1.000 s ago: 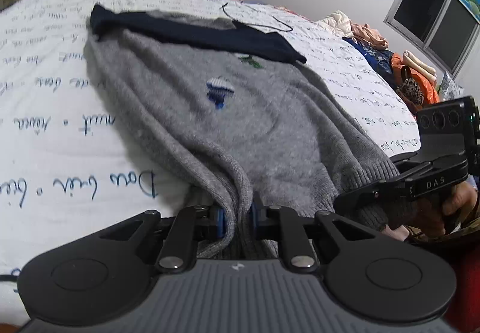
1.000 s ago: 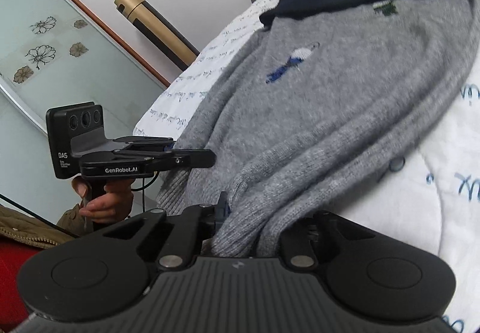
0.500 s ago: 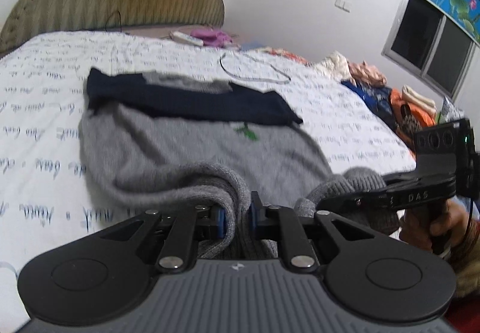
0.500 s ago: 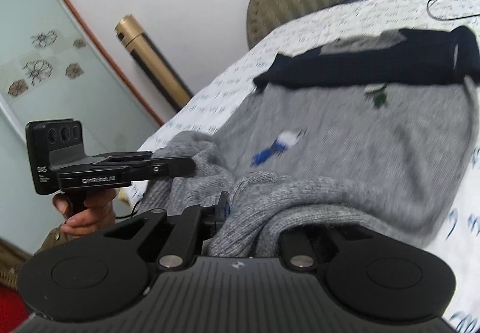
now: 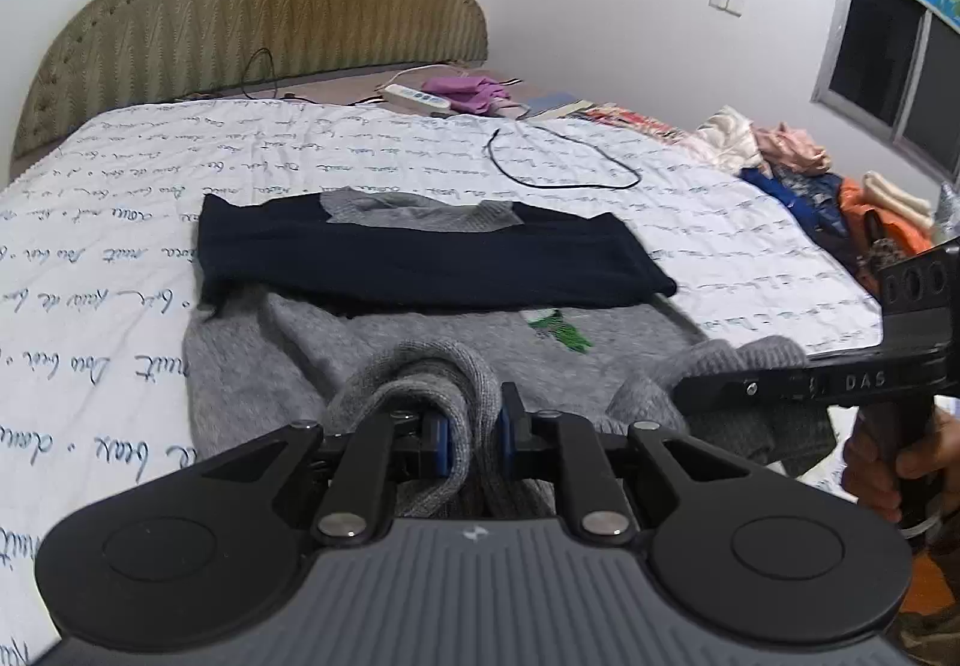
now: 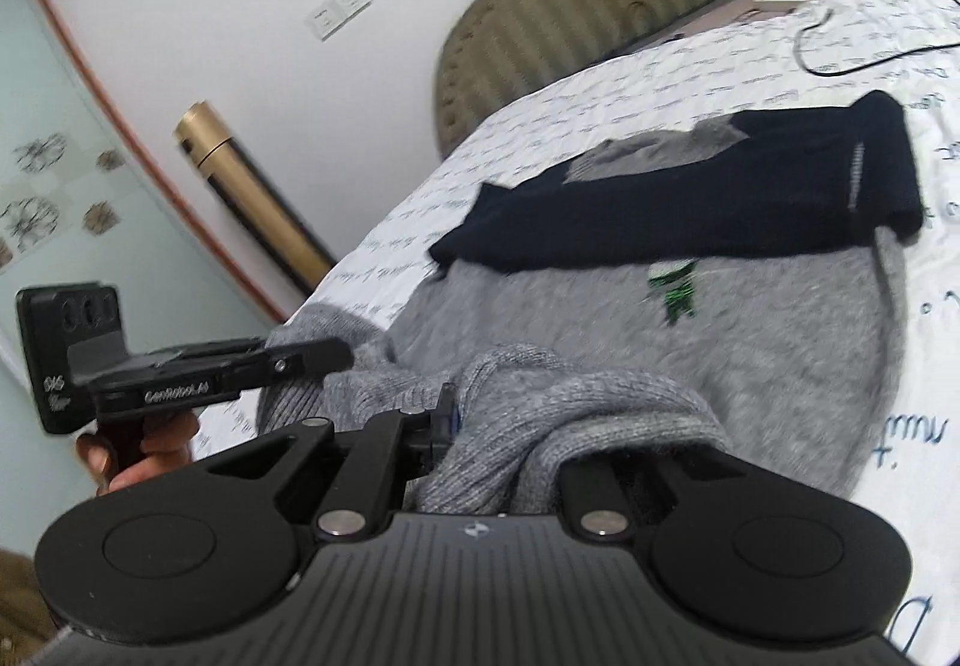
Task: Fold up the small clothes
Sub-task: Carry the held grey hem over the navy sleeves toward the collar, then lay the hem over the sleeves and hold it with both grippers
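Observation:
A small grey knit sweater (image 5: 372,348) with navy sleeves folded across its chest lies on the bed; it also shows in the right wrist view (image 6: 780,342). My left gripper (image 5: 474,426) is shut on the left corner of the sweater's hem, bunched between the jaws. My right gripper (image 6: 498,426) is shut on the right corner of the hem; its far finger is hidden by cloth. Both hold the hem lifted over the sweater's lower body. The right gripper shows in the left wrist view (image 5: 708,390), the left gripper in the right wrist view (image 6: 336,357).
The bed has a white quilt (image 5: 120,222) with blue script. A black cable loop (image 5: 558,162), a power strip (image 5: 414,97) and purple cloth (image 5: 468,90) lie near the headboard (image 5: 252,0). A pile of clothes (image 5: 798,174) sits at the right edge.
Both grippers have lifted the hem and carried it forward toward the collar. The blue patch on the sweater's front is now covered by the folded-over lower part.

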The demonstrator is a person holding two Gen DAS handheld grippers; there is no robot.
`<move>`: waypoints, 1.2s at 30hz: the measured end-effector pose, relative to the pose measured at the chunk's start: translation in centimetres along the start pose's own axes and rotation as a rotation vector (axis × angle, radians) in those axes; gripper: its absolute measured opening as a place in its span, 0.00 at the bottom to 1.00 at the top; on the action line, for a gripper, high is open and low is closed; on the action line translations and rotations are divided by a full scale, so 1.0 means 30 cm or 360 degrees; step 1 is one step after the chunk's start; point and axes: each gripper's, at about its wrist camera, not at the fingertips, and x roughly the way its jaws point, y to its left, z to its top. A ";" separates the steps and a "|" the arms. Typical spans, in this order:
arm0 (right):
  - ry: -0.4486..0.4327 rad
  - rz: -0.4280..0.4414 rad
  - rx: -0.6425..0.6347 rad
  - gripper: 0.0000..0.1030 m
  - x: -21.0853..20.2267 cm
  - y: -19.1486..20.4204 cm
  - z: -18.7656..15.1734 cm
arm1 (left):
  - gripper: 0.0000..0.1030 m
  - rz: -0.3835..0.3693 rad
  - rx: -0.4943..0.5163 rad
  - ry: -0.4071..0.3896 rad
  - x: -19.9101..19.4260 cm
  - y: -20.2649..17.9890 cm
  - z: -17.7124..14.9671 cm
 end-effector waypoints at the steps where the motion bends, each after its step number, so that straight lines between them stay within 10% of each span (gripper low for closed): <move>1: -0.0014 -0.0006 0.0022 0.16 0.003 -0.009 0.008 | 0.15 0.0023 0.0009 0.0004 0.010 -0.001 0.008; 36: -0.0185 -0.0032 0.0085 0.16 0.037 -0.077 0.102 | 0.15 0.0315 0.0155 0.0082 0.182 -0.001 0.121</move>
